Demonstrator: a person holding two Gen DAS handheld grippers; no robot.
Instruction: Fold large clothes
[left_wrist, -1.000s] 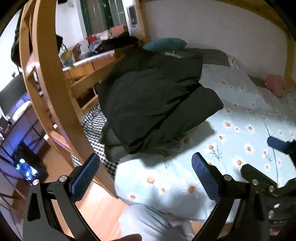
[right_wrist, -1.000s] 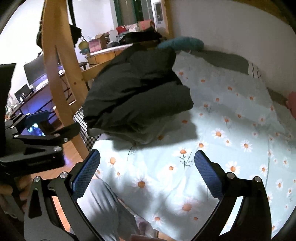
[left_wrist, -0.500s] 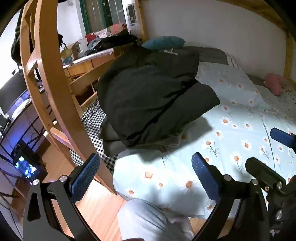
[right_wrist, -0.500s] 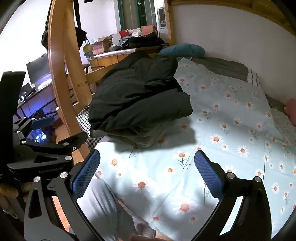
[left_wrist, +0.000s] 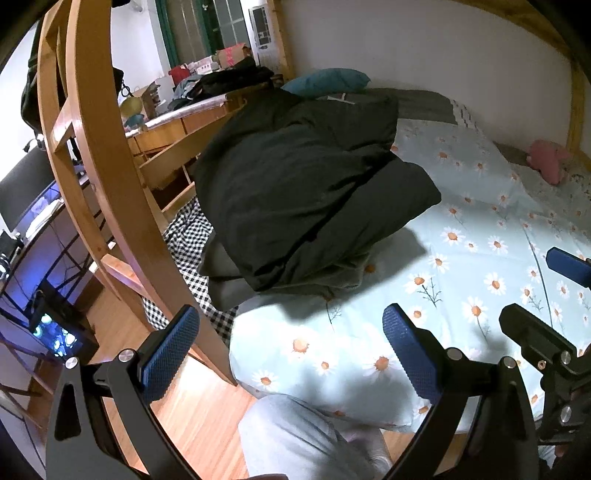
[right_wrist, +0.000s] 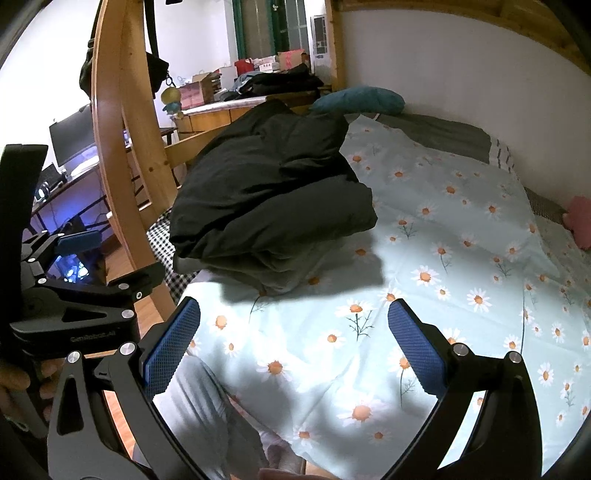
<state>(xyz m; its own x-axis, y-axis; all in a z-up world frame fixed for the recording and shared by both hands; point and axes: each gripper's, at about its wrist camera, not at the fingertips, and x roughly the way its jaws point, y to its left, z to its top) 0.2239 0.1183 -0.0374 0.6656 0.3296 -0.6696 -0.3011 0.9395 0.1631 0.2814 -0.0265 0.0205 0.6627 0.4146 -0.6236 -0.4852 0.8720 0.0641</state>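
Dark coat (left_wrist: 306, 188) lies bundled, layers stacked, at our eleven o'clock; left gripper (left_wrist: 288, 350) and right gripper (right_wrist: 291, 343) hang released, empty. Folded or awaiting folding, we cannot tell.

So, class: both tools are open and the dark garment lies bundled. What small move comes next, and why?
Probably bring the left tool forward to the bundled black padded garment; both it and the right tool hang open, holding nothing, short of it.
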